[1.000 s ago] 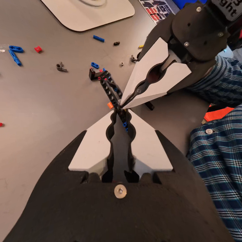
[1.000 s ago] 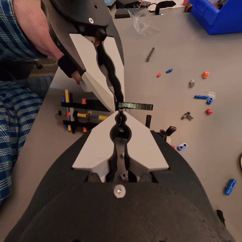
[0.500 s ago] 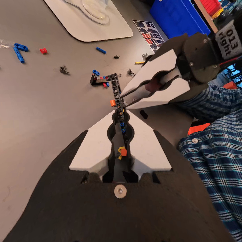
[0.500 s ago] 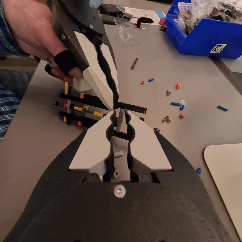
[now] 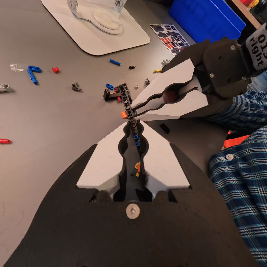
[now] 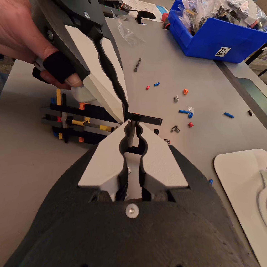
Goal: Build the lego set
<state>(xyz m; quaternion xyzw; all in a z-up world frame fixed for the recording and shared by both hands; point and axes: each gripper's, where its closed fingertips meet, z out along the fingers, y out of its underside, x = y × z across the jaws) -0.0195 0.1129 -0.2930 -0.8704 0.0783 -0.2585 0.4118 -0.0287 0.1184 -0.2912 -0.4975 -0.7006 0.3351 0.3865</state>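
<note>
While the left gripper (image 5: 133,122) clamps the black holed beam (image 5: 127,101) of the lego assembly (image 6: 75,121) above the grey table (image 5: 57,130), we note the right gripper (image 6: 132,122) pinching a grey axle (image 6: 131,135) against that beam. Printed items seen: a grey tag on the right gripper, a square code sticker (image 6: 222,51) on the blue bin (image 6: 216,37), and a sticker sheet (image 5: 172,37).

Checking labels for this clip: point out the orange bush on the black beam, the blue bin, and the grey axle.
orange bush (image 5: 123,115), left wrist view, its side face.
blue bin (image 6: 225,39), right wrist view, front wall.
grey axle (image 6: 131,135), right wrist view, mid-shaft.
</note>
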